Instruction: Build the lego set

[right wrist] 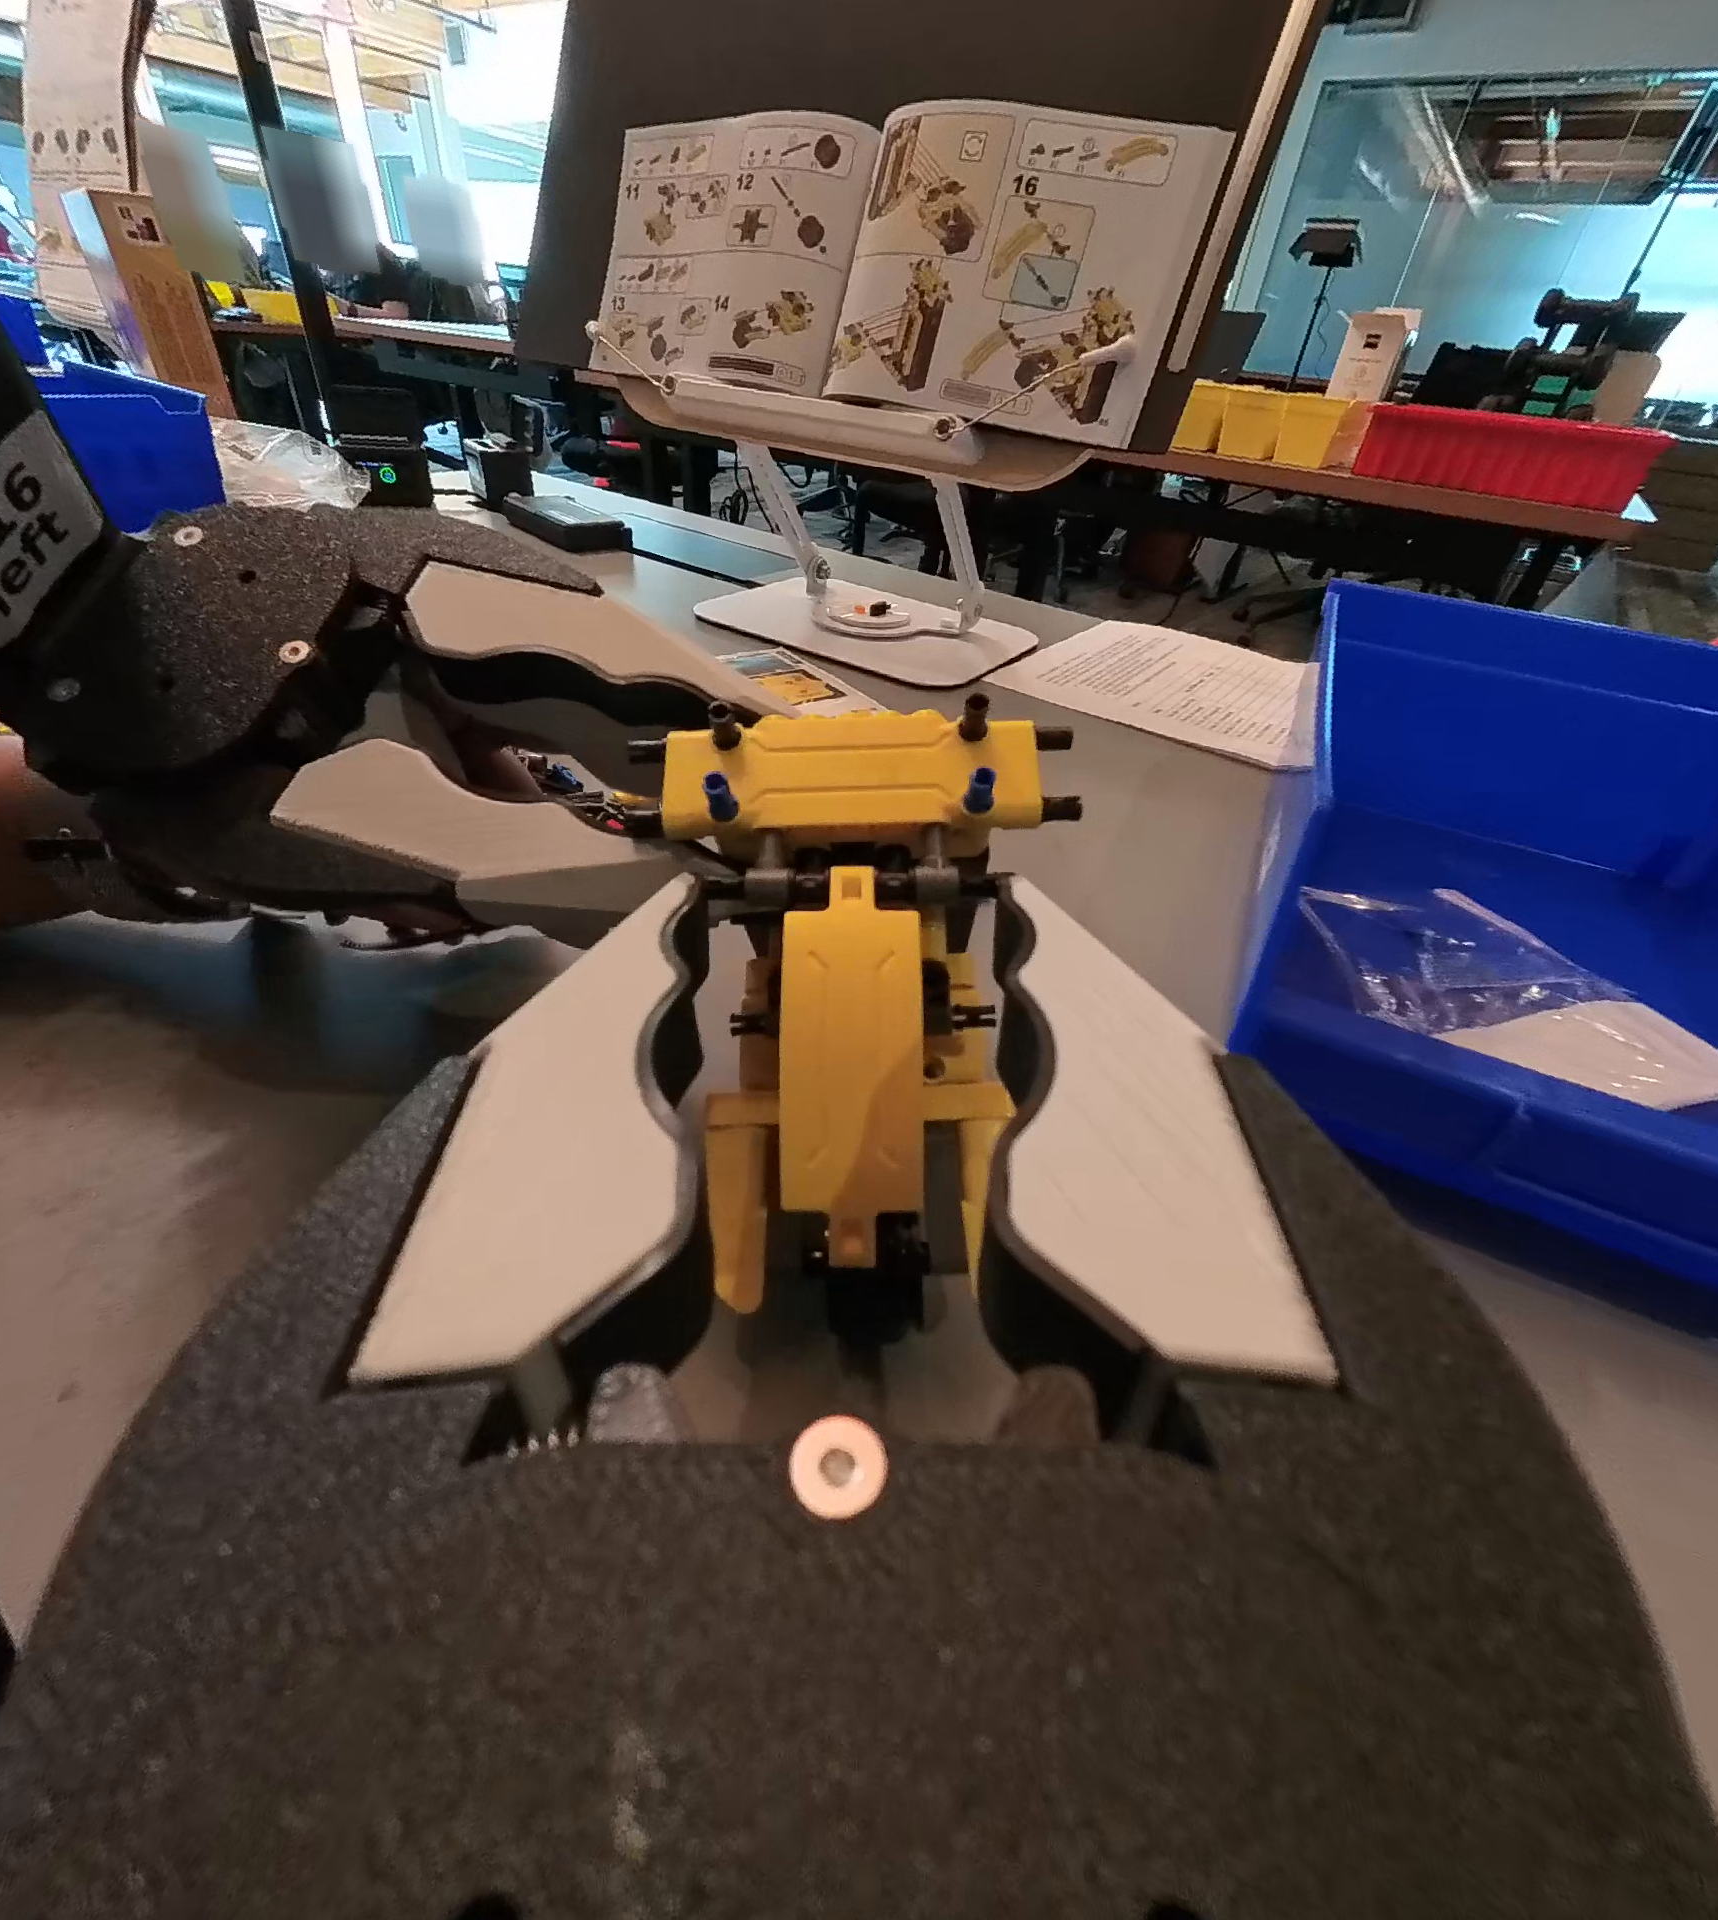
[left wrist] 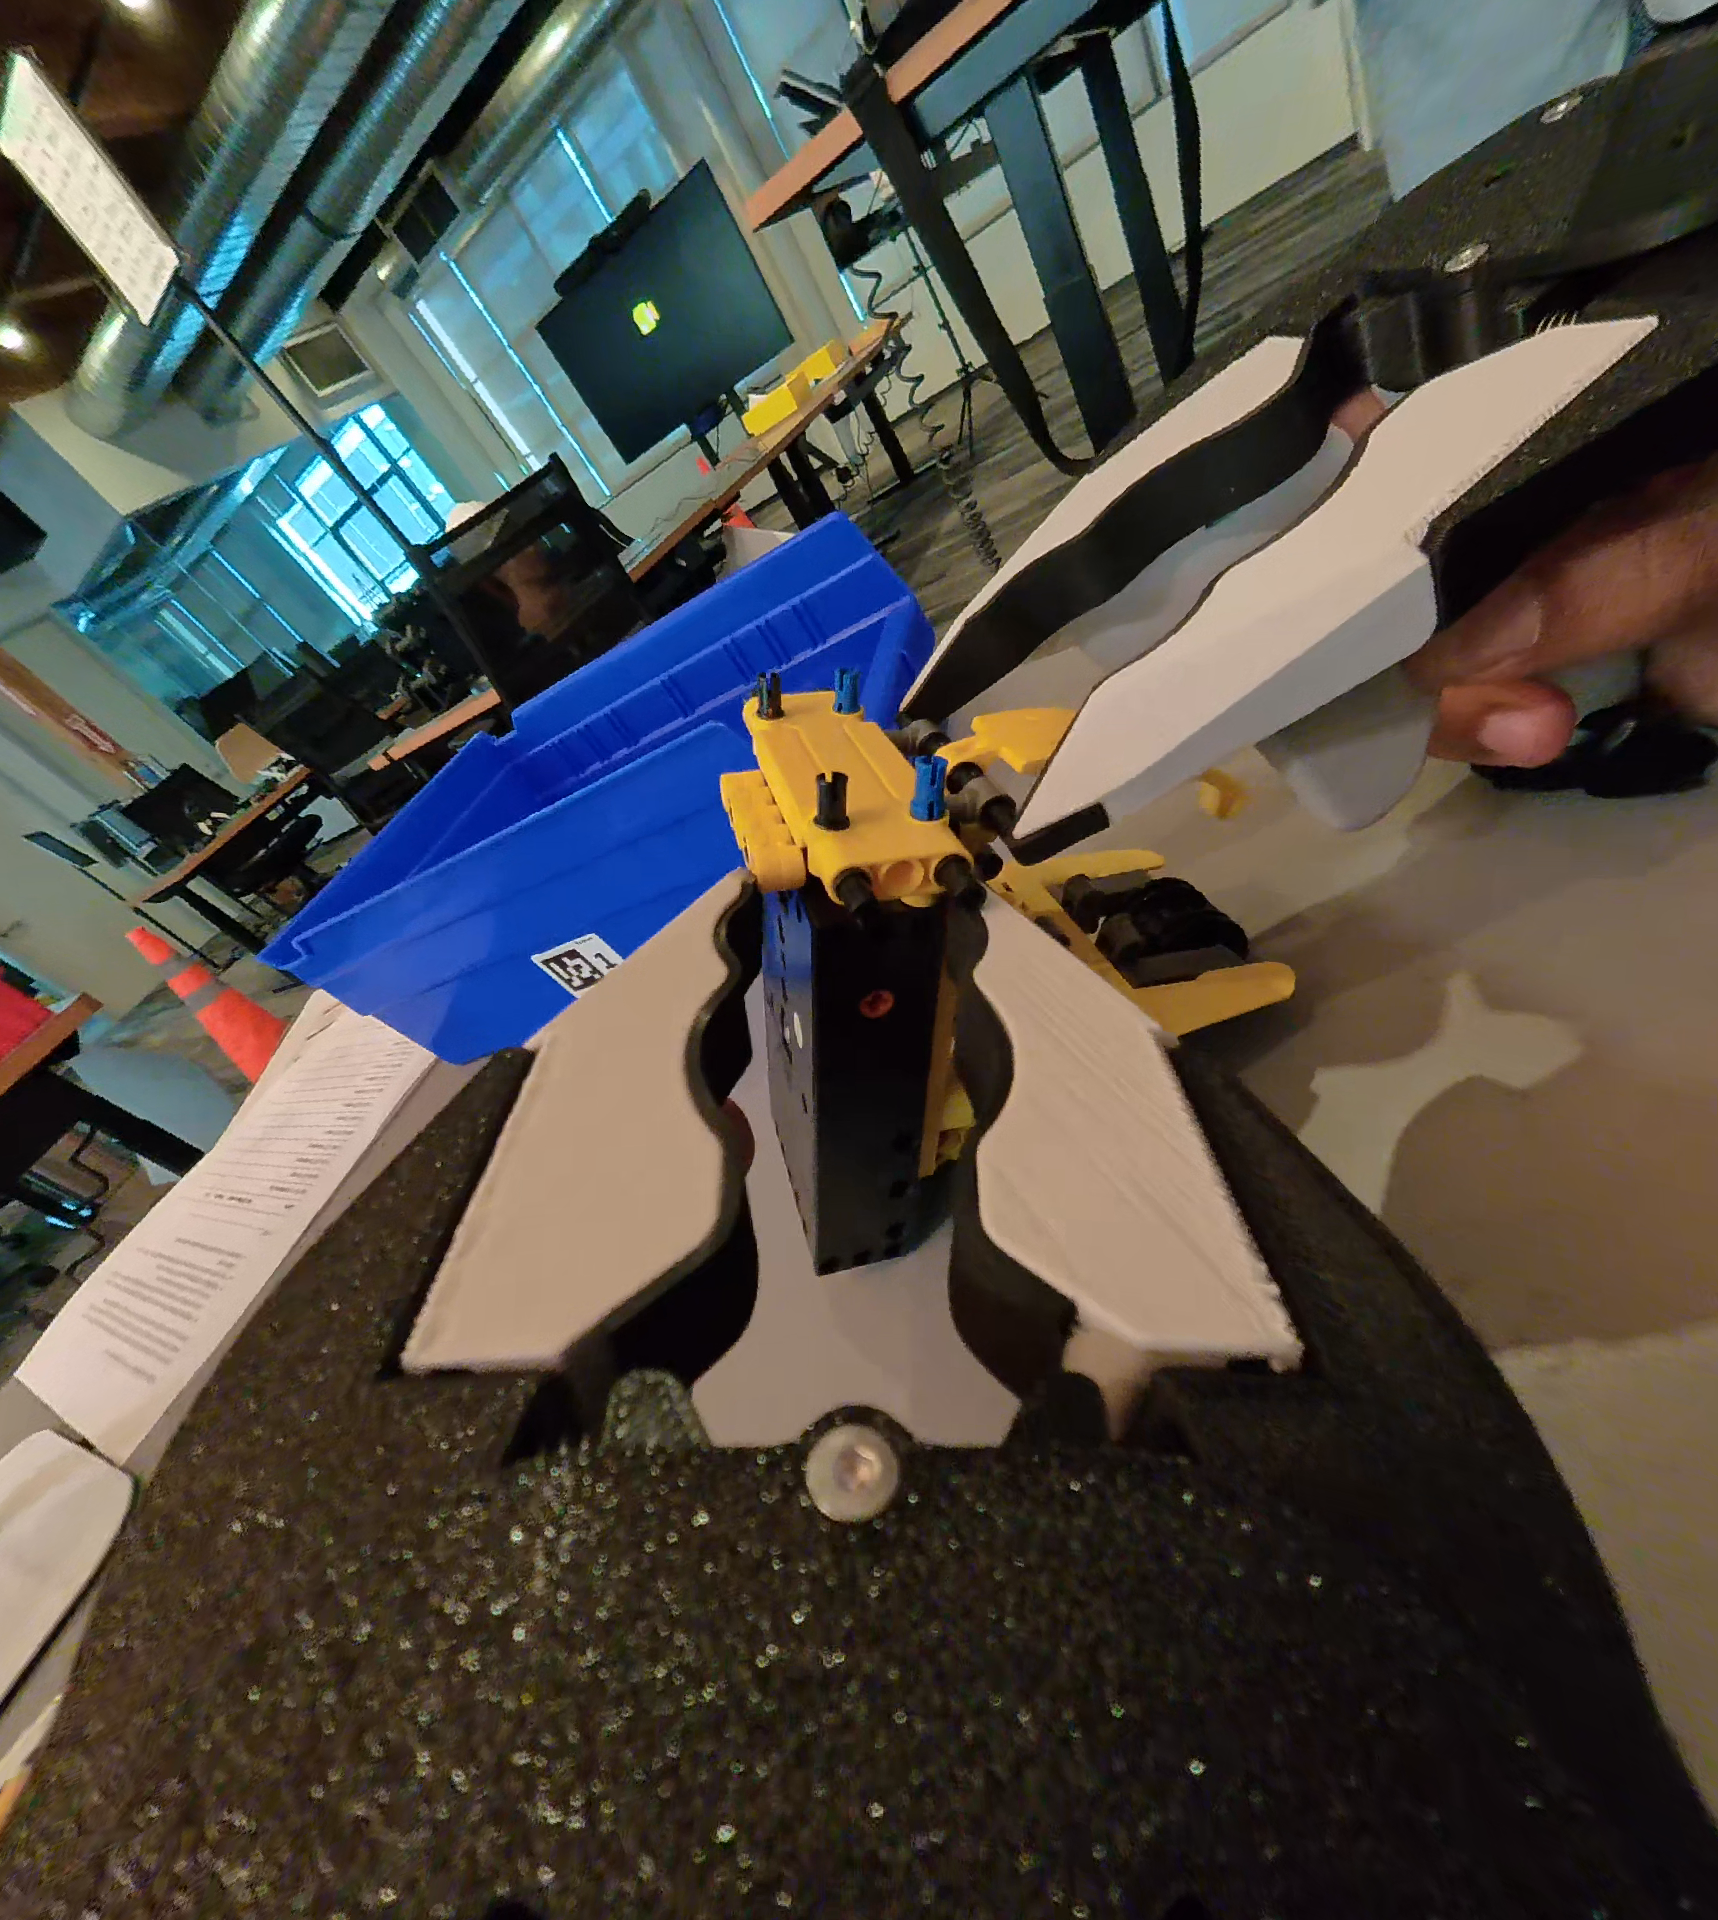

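An open-plan lab or workshop space is being shown, fitted out inside an industrial-style building. Exposed silver ducting [left wrist: 242, 197] is being carried along the ceiling above tall windows. Rows of long wood-topped benches [right wrist: 1354, 468] are being used throughout the room, with dark office chairs [left wrist: 543, 582] drawn up beside them. A large dark wall monitor [left wrist: 663, 307] is being kept on a stand. Blue parts bins [right wrist: 1561, 831], yellow bins [right wrist: 1260, 421] and a red bin [right wrist: 1509, 452] are being stored on the tables. An assembly manual [right wrist: 896, 260] is being held open on a white stand, and an orange traffic cone [left wrist: 211, 1003] is being left on the floor.
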### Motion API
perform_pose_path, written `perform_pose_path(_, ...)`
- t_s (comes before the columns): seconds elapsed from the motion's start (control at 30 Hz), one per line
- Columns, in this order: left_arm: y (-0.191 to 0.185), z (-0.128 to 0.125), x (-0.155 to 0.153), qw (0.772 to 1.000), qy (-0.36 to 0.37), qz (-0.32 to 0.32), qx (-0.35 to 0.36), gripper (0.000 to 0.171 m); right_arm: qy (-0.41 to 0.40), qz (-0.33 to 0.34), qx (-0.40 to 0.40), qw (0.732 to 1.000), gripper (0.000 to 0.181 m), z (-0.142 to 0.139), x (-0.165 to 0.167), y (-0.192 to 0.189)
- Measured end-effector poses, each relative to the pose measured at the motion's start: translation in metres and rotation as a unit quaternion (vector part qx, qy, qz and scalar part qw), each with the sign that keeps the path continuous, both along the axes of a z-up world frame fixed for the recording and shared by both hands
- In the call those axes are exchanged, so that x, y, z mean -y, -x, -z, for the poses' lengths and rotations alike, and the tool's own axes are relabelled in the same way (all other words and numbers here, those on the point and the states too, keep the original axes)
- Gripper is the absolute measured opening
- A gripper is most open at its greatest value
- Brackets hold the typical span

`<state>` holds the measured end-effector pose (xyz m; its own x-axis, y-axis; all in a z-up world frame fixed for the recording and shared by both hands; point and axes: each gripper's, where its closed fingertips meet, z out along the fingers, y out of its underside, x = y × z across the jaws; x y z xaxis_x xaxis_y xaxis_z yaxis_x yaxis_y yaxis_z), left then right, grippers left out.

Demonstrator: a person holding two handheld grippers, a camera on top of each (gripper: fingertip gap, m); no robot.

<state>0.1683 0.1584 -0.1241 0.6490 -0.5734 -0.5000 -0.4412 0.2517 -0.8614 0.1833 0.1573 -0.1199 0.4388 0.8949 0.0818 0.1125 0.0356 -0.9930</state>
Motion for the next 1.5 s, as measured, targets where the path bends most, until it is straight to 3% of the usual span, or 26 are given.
perform_pose_path(0.6, -0.001, 0.001, 0.001, 1.000, 0.020, -0.002, 0.009, 0.033, 0.007, 0.003, -0.005, 1.000, 0.054, 0.000, 0.000, 0.000)
perform_pose_path(1.27, 0.003, 0.002, 0.005, 0.998, -0.016, -0.013, -0.054, 0.040, -0.017, -0.001, 0.009, 1.000, 0.054, 0.001, 0.002, 0.001)
perform_pose_path(1.4, 0.004, 0.007, 0.015, 0.999, 0.018, 0.030, -0.027, 0.047, -0.007, -0.004, -0.009, 1.000, 0.054, -0.003, 0.001, -0.002)
perform_pose_path(1.5, 0.010, -0.009, 0.021, 0.996, 0.049, 0.056, 0.048, 0.047, -0.002, -0.009, -0.027, 1.000, 0.054, -0.006, 0.001, -0.005)
